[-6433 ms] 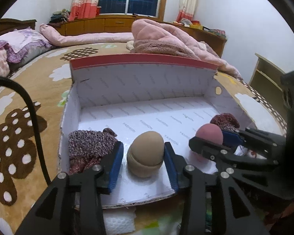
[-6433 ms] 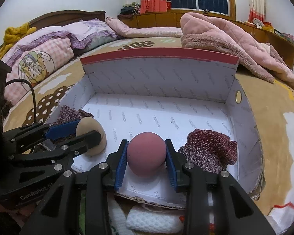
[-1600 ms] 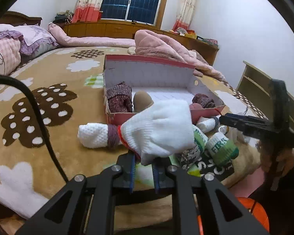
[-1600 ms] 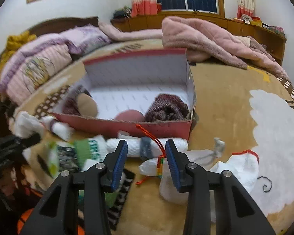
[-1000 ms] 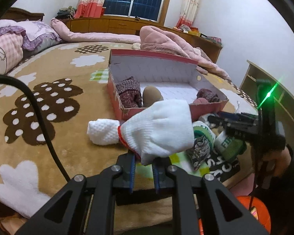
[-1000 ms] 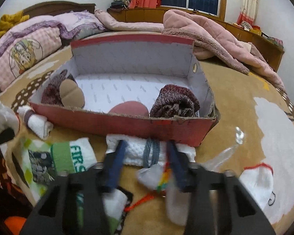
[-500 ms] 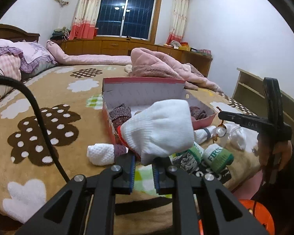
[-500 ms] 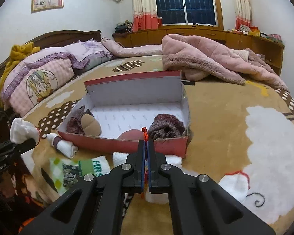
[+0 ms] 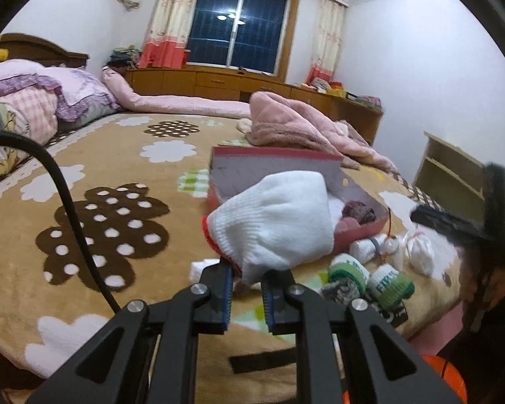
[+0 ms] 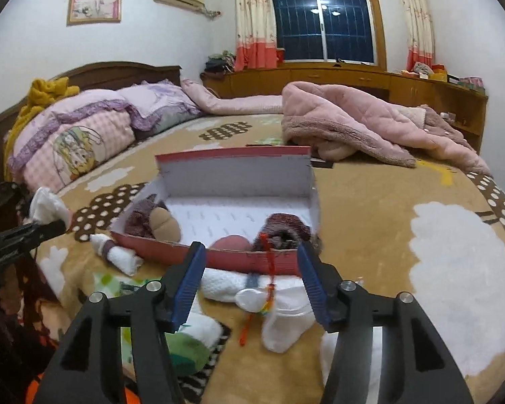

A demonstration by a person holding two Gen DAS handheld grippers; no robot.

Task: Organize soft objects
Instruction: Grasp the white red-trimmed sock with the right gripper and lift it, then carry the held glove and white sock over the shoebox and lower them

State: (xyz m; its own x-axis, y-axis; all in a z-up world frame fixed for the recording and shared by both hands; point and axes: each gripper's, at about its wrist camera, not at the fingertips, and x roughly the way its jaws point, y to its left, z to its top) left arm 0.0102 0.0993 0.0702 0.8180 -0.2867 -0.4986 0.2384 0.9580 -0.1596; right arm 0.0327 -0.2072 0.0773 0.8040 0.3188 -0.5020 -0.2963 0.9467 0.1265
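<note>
Left gripper [image 9: 246,291] clamping white glove [image 9: 275,222], right gripper [image 10: 252,281] wide apart, empty above box [image 10: 252,261].

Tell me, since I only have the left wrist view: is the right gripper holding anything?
Observer: No. In the right wrist view the right gripper is wide open and grips nothing.
Operator: The white sock held in the left gripper hides the left end of the red box from me. Is anything in there?
Observer: Yes. A tan ball rests against a purplish knit roll in the box's near left corner.
</note>
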